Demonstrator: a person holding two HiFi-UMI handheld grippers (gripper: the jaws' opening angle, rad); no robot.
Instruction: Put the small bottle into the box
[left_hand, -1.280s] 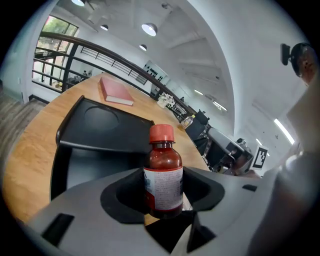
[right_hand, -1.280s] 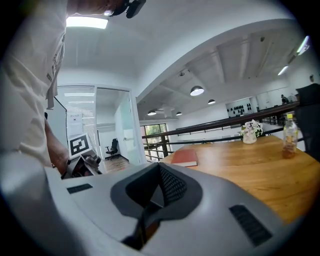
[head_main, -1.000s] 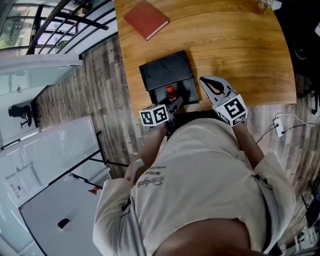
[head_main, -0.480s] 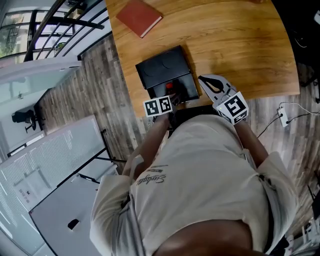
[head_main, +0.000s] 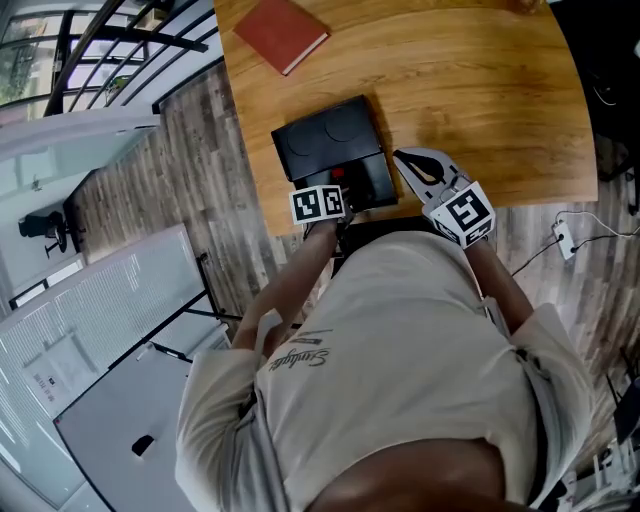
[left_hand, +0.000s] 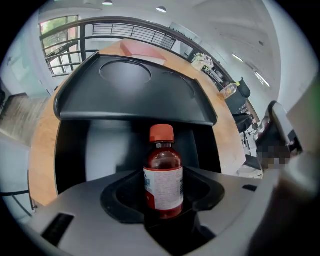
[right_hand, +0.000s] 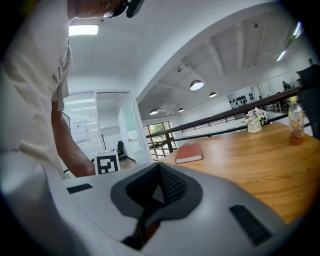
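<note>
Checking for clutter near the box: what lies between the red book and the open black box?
Nothing. In the head view, only bare wooden table separates the red book from the black box.

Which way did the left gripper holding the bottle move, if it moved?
Yes. The left gripper, gripping the small bottle, moved forward, from just short of the black box to over its near edge.
</note>
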